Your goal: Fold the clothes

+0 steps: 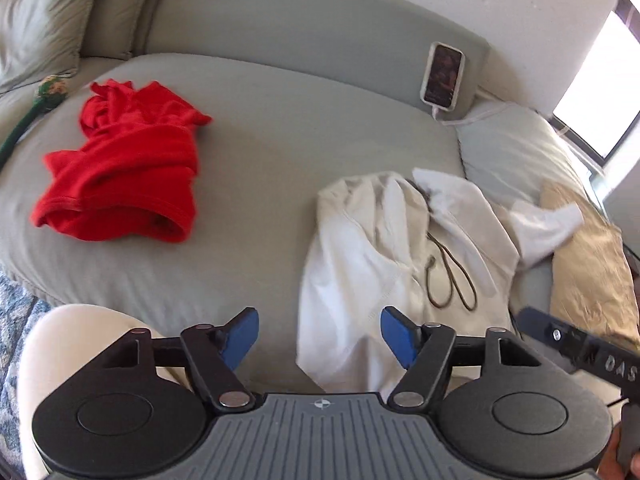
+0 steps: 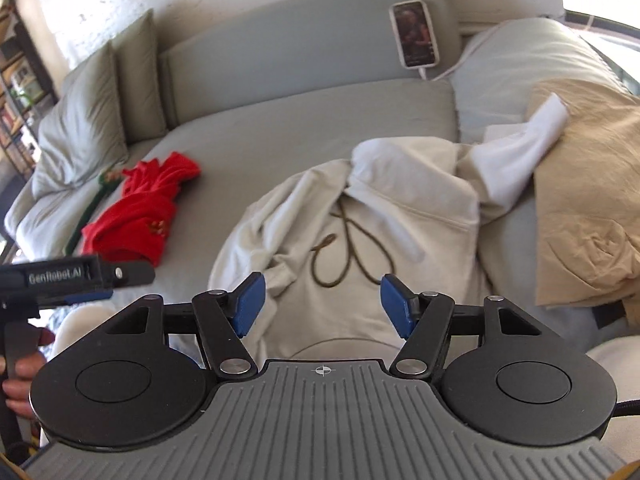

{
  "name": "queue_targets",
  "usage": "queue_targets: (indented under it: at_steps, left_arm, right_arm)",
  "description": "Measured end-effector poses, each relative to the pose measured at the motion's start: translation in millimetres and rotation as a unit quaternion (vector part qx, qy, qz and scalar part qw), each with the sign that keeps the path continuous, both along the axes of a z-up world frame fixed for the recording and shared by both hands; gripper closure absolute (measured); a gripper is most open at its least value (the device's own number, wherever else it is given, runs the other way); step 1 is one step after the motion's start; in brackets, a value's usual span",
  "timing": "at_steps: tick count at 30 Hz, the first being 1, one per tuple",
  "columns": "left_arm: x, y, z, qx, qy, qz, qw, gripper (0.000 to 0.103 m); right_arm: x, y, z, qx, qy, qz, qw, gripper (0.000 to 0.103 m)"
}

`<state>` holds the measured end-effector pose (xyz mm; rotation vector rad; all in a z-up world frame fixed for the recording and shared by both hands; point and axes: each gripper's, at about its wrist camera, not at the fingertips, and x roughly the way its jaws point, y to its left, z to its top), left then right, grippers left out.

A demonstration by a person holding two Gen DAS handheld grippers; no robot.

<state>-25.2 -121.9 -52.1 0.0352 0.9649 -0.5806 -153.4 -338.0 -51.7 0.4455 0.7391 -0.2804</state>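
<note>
A cream hoodie (image 1: 400, 248) with a dark drawstring (image 1: 444, 280) lies crumpled on the grey sofa seat (image 1: 260, 160), one white sleeve (image 1: 548, 224) flung out to the right. A red garment (image 1: 120, 172) lies bunched at the left. My left gripper (image 1: 320, 338) is open above the seat's front edge, with the hoodie's lower hem just beyond its right finger and nothing between the blue pads. My right gripper (image 2: 320, 306) is open above the hoodie (image 2: 400, 200) below the drawstring (image 2: 348, 248), its pads apart from the cloth. The red garment (image 2: 136, 216) is at its left.
A phone (image 1: 442, 76) on a cable leans against the backrest. Grey cushions (image 1: 40, 20) stand at the back left, a tan pillow (image 1: 588, 264) at the right. A green stemmed toy (image 1: 48, 92) lies beside the red garment. A person's light-trousered knee (image 1: 60, 340) and a patterned rug (image 1: 16, 320) are near.
</note>
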Motion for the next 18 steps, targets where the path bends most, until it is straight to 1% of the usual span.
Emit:
queue_targets:
  at_steps: [2,3,4,5,8,11,13,16,17,18]
  left_arm:
    - [-9,-11,-7,0.010,-0.001,-0.028,0.9996,0.040]
    - [-13,-16,-10,0.018,-0.005,-0.037,0.9991,0.040]
    - [-14,-19,-12,0.024,-0.010,-0.044,0.9987,0.040]
    - [-15,-21,-12,0.029,-0.014,-0.046,0.9984,0.040]
    - [-9,-22,-11,0.027,-0.015,-0.035,0.9989,0.040]
    - [0,-23,-4,0.024,-0.023,-0.022,0.9992,0.040]
    - [3,-23,-3,0.021,-0.031,-0.017,0.9992,0.040]
    - [7,-24,-3,0.015,-0.032,-0.016,0.9992,0.040]
    - [8,-25,-4,0.014,-0.032,-0.017,0.9992,0.040]
    - [9,-27,-6,0.014,-0.035,-0.018,0.9991,0.040]
  right_arm:
    - [-6,-15,-8,0.011,0.006,-0.024,1.000,0.042]
    - [-9,-23,-12,0.017,0.008,-0.036,0.999,0.047]
    - [-12,-29,-17,0.022,0.012,-0.044,0.999,0.049]
    - [-13,-34,-22,0.027,0.018,-0.046,0.998,0.049]
    - [-15,-48,-44,0.061,0.036,-0.066,0.995,0.049]
    - [-17,-63,-69,0.117,0.049,-0.104,0.986,0.049]
    - [-21,-74,-83,0.152,0.040,-0.129,0.979,0.049]
    - [-24,-89,-98,0.199,0.000,-0.151,0.968,0.053]
    - [-24,-93,-103,0.210,-0.009,-0.155,0.965,0.054]
    - [-24,-96,-106,0.216,-0.018,-0.159,0.963,0.057]
